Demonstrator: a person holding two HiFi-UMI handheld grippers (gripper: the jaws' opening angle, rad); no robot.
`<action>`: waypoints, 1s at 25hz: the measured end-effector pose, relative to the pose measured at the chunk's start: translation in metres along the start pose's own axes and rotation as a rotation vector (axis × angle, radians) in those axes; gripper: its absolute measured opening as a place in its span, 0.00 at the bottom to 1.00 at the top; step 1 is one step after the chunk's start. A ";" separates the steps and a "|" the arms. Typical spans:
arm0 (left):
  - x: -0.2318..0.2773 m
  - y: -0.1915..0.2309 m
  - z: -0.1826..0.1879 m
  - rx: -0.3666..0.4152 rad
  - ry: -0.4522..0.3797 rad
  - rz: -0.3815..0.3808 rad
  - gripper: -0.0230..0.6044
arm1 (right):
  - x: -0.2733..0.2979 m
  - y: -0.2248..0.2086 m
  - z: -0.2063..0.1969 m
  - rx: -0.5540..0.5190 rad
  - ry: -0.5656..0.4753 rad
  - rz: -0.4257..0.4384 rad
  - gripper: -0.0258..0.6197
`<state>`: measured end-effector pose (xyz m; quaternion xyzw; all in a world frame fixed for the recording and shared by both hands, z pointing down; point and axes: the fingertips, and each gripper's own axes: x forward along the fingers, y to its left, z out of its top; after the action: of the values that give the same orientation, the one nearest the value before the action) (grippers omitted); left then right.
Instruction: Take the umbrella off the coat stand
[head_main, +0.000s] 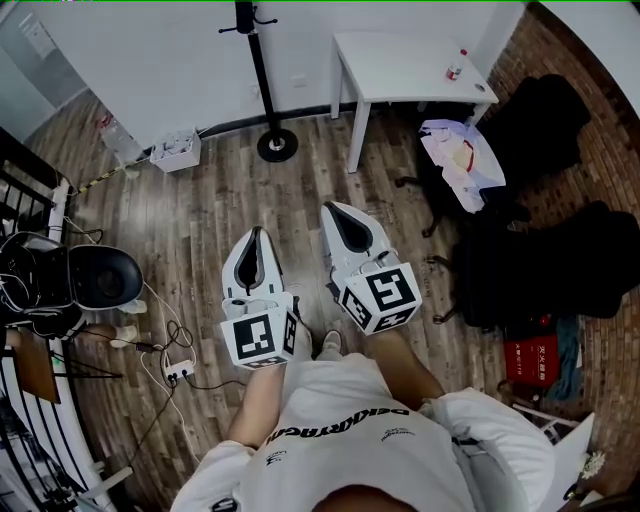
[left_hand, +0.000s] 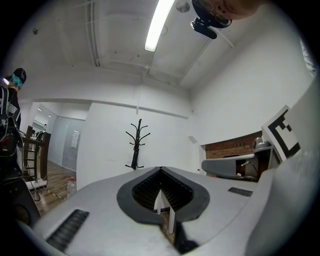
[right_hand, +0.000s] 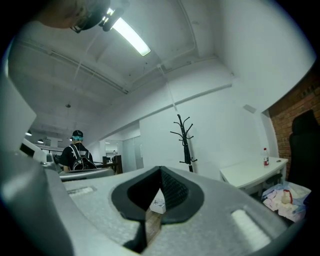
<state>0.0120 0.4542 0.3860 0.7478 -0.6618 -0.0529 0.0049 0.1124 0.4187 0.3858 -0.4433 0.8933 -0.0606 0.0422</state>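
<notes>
Approach stage: left gripper (head_main: 257, 235) and right gripper (head_main: 336, 212), jaws closed and empty, must first reach the far coat stand (head_main: 262, 90).

Left gripper (head_main: 257, 240): white shell, black-lined pointed jaws. Left marker cube (head_main: 257, 338) behind the jaws, white with black squares.
Right gripper (head_main: 338, 215): same build, right marker cube (head_main: 382, 295) behind.
Wearer: white short-sleeved T-shirt (head_main: 340, 425), black lettering.

Tall black coat stand (head_main: 261, 80), upright, round base
</notes>
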 end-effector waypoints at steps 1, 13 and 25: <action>0.002 0.000 0.000 0.001 -0.003 0.001 0.03 | 0.001 -0.001 0.001 -0.002 -0.003 0.000 0.03; 0.067 0.021 -0.003 -0.015 -0.026 -0.005 0.03 | 0.060 -0.024 0.003 -0.033 -0.009 0.005 0.03; 0.259 0.091 -0.015 -0.027 -0.023 -0.039 0.03 | 0.241 -0.098 0.013 -0.067 -0.020 0.002 0.03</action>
<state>-0.0463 0.1856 0.3894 0.7598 -0.6463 -0.0705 0.0062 0.0454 0.1672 0.3825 -0.4443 0.8947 -0.0263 0.0366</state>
